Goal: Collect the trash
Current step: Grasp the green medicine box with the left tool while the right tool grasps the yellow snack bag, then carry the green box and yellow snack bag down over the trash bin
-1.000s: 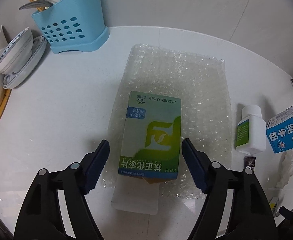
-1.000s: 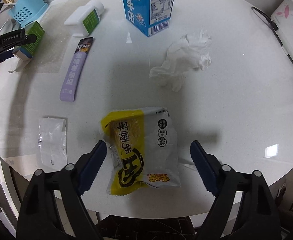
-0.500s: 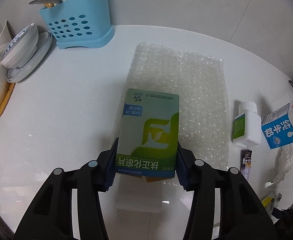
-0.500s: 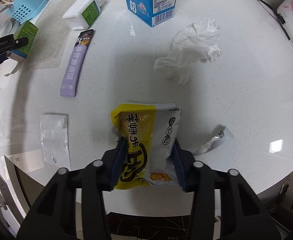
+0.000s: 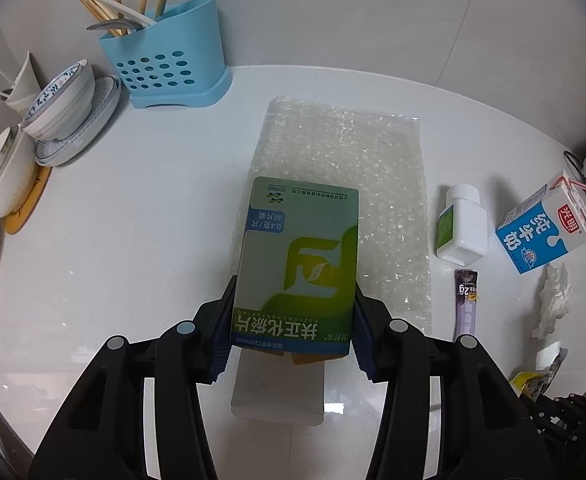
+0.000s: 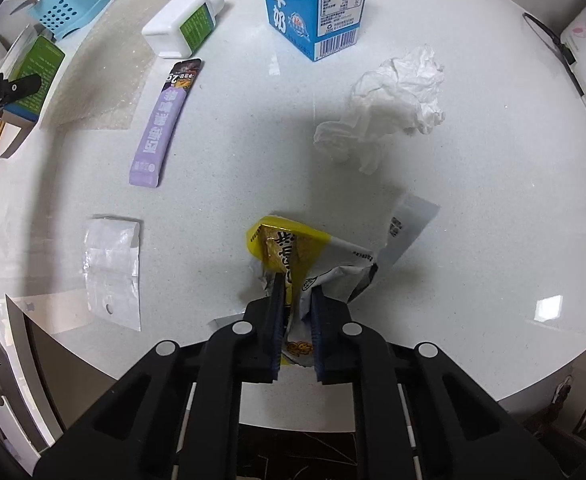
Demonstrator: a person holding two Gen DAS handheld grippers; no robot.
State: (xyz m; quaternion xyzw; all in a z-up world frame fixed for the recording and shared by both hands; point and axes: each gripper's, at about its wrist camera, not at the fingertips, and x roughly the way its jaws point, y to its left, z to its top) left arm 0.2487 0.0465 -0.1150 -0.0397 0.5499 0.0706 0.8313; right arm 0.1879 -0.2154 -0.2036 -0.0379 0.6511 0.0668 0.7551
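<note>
My left gripper (image 5: 293, 316) is shut on a green and white medicine box (image 5: 305, 248), its pads pressed on the box's two long sides. The box hangs above a sheet of bubble wrap (image 5: 357, 168) on the white table. In the right wrist view the same box (image 6: 37, 68) shows at the far left. My right gripper (image 6: 298, 300) points straight down, its jaws closing tight on a yellow and white snack wrapper (image 6: 293, 244). The wrapper is crumpled between the pads, and its torn end sticks out to the right.
On the table lie a blue milk carton (image 6: 313, 4), a white bottle (image 6: 181, 24), a purple sachet (image 6: 161, 124), a crumpled tissue (image 6: 393, 100) and a clear plastic bag (image 6: 113, 268). A blue utensil holder (image 5: 165, 64) and stacked bowls (image 5: 53, 112) stand at the back left. The table's edge (image 6: 493, 392) runs close under my right gripper.
Both grippers went from open to shut: the left on the medicine box, which has risen off the bubble wrap, the right on the snack wrapper, which crumpled between the pads.
</note>
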